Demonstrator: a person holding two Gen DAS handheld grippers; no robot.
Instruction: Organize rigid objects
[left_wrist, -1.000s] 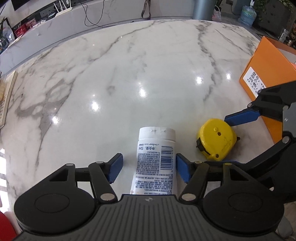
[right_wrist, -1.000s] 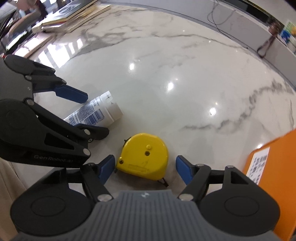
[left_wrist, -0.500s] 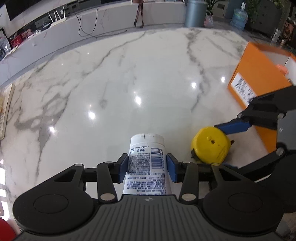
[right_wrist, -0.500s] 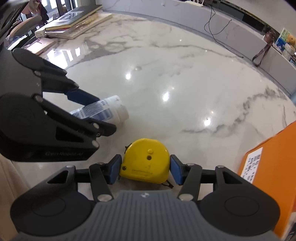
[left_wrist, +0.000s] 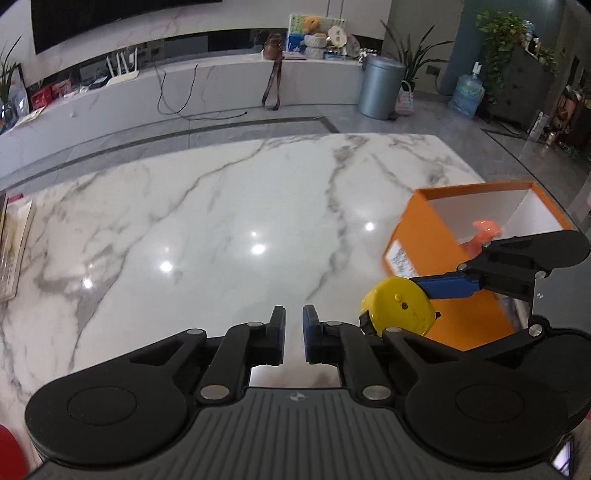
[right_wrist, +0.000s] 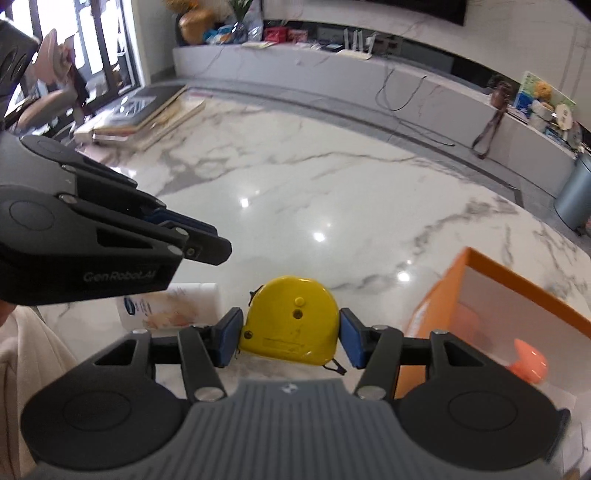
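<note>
- right gripper (right_wrist: 291, 332) has its blue pads clamped on both sides of the yellow tape measure (right_wrist: 295, 325); the jaws have just been closing onto it and sit about half open around the body, solid grip from what I can see
- tape measure looks clear of the marble table (left_wrist: 221, 221), just beside the near wall of the open orange box (left_wrist: 417, 225), which already holds some orange-pink item (left_wrist: 484, 229) I can't make out
- left gripper (left_wrist: 293, 317) is the odd one: jaws have just been closing too, the pads are nearly touching and nothing is between them
- the white tube (right_wrist: 177, 306) lies flat on the table below the left gripper, not in any grip
- so I'd say we're mid-carry with the tape measure, box is the obvious drop spot
- next: get it over the rim, let go inside clear of that orange thing, then the left one needs to reopen and go down for the tube
</note>
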